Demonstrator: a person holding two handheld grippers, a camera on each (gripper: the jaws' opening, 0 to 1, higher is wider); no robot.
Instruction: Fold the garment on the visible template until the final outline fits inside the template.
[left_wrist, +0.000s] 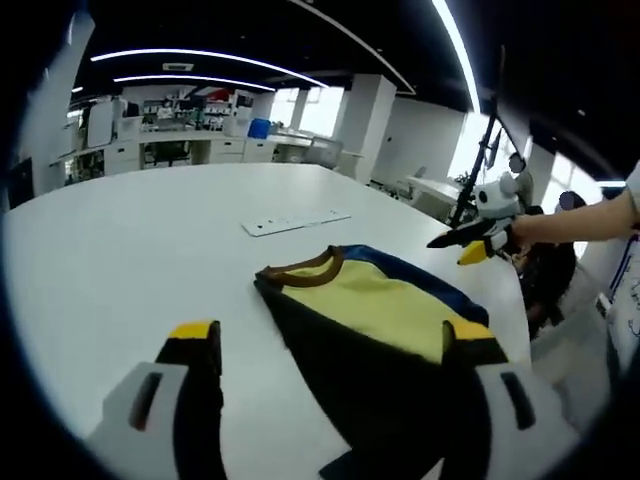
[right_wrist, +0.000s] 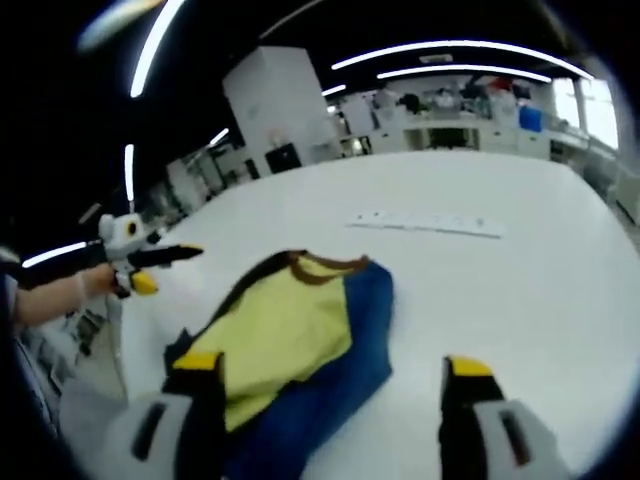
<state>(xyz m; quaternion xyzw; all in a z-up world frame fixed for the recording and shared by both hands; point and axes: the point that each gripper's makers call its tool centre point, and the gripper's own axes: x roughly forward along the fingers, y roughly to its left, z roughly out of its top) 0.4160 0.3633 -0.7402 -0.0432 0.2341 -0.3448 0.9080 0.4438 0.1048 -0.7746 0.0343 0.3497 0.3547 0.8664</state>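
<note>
A folded garment lies on the white table; it has a yellow front, a brown collar, a black side and a blue side. My left gripper hovers over its near edge, jaws wide apart and holding nothing. In the right gripper view the same garment lies yellow and blue. My right gripper is open above the garment's blue edge. Each gripper also appears across the garment in the other's view, held by a hand: the right gripper and the left gripper. I cannot make out a template outline.
A long white strip lies flat on the table beyond the garment, seen again in the right gripper view. The table edge runs close past the garment, with a person's sleeve and floor beyond. Shelves and cabinets stand far back.
</note>
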